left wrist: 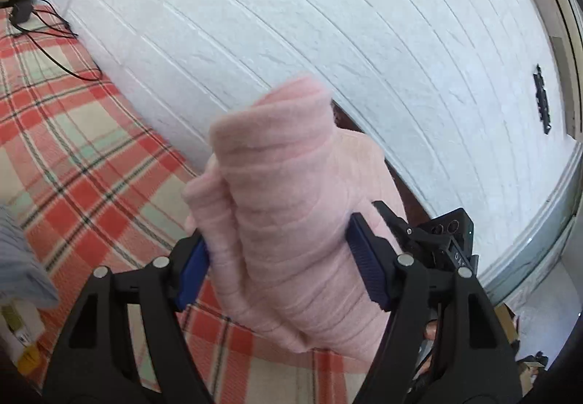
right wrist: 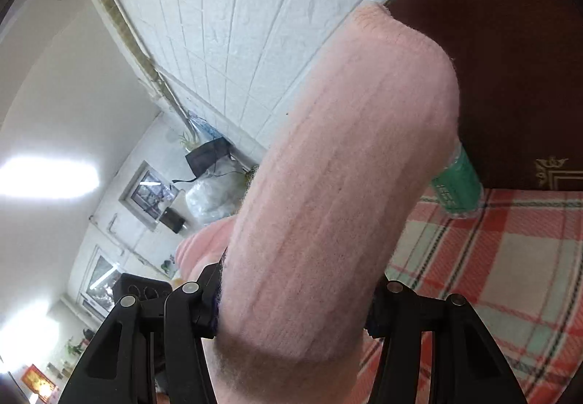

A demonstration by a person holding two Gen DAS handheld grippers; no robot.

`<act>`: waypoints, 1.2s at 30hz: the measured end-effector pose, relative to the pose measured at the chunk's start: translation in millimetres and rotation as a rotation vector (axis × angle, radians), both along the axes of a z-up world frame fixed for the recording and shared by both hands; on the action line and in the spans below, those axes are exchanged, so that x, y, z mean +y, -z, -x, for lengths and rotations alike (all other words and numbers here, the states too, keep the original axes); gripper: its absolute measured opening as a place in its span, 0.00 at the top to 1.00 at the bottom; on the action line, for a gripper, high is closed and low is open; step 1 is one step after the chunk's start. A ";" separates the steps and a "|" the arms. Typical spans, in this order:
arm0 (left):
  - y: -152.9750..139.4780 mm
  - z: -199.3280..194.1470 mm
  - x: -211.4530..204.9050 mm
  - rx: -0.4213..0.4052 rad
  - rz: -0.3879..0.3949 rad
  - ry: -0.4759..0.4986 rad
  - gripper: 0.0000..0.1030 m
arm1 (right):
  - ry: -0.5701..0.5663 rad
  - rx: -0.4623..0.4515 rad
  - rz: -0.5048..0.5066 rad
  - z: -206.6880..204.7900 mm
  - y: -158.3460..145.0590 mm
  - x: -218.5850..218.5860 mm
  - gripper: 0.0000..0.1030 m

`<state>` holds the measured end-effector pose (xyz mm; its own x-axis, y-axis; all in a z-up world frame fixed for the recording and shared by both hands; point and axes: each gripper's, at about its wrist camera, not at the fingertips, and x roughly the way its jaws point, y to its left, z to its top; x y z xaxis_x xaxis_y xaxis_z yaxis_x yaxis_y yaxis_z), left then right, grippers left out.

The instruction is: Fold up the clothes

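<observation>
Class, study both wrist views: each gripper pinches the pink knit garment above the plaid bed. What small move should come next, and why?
Probably lower both grippers together toward the plaid blanket. The left gripper and right gripper each clamp a thick bundle of the pink garment, which appears lifted off the bed, so it likely needs laying down before any fold can be set.

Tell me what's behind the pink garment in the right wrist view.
Behind the pink garment: white brick wall, dark headboard, and a green bottle, mostly hidden. Anything else there is covered.
</observation>
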<state>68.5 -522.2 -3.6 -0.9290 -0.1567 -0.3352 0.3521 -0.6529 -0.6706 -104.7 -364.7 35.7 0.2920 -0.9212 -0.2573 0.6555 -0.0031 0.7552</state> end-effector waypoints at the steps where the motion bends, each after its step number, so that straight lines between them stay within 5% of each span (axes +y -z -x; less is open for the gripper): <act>1: 13.2 2.6 -8.2 -0.033 -0.013 -0.027 0.28 | -0.008 -0.003 -0.025 -1.7 10.3 -14.1 0.46; 6: 89.8 15.6 -36.3 -0.249 -0.106 -0.121 0.28 | -0.022 0.017 -0.305 -10.7 86.1 -69.9 0.41; 7: 101.5 16.7 -35.8 -0.257 -0.114 -0.122 0.27 | -0.022 0.042 -0.378 -13.7 101.7 -76.6 0.33; 12: 96.5 5.2 -21.5 -0.252 -0.076 -0.130 0.20 | 0.009 0.038 -0.394 -9.5 119.4 -64.7 0.26; 21: 78.8 -11.3 20.5 -0.321 0.062 -0.146 0.19 | 0.058 0.253 -0.413 -39.5 74.0 -37.2 0.23; 31: 40.2 -20.1 86.2 -0.336 0.395 -0.152 0.01 | 0.073 0.642 -0.277 -89.9 23.6 32.8 0.20; 36: 35.0 -10.7 89.5 -0.392 0.425 -0.136 0.01 | 0.080 0.698 -0.257 -103.3 23.9 48.8 0.19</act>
<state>79.2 -432.7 -38.6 -0.7104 -0.4613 -0.5315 0.6203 -0.7673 -0.1631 -1.4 -315.9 11.7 -0.0837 -0.8184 -0.5685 0.9725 -0.1915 0.1326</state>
